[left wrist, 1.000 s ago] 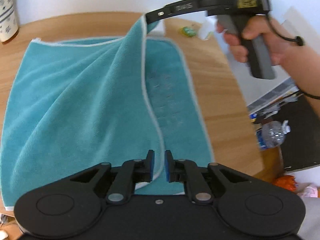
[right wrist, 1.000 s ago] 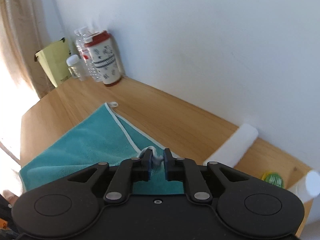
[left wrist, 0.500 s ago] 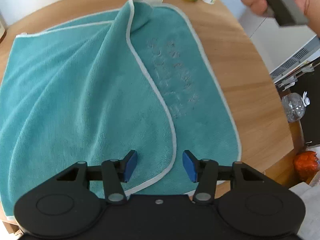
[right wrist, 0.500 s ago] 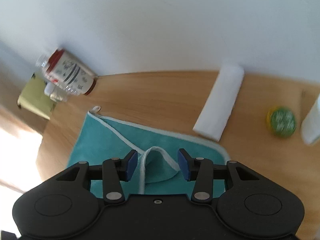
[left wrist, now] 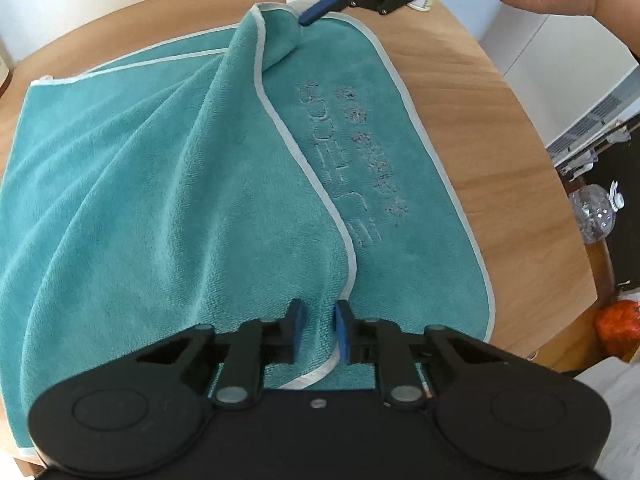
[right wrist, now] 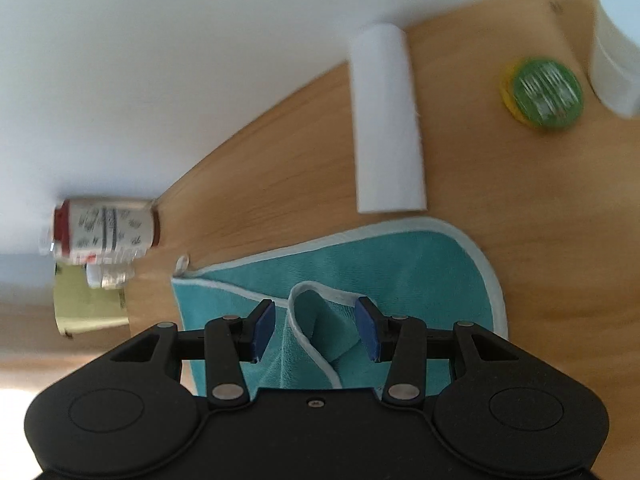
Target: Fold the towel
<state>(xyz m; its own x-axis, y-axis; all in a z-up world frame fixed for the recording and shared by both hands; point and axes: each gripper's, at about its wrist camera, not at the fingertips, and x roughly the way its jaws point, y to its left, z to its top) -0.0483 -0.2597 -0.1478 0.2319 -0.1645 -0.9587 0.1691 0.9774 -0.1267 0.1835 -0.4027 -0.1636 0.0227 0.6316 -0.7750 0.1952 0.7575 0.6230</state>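
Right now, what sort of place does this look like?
Probably a room at home: a round wooden table against a white wall, holding a teal towel, a patterned cup and a white paper roll.

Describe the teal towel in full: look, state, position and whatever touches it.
The teal towel is plush, fleecy cloth with pale piping along its edges and lettering pressed into the pile. It lies on the wooden table, one half folded over unevenly, rumpled, short of the far edge. The left tongs are closed on the folded edge near its corner. The right tongs stand open around the raised far corner. A white roll lies just beyond, apart.
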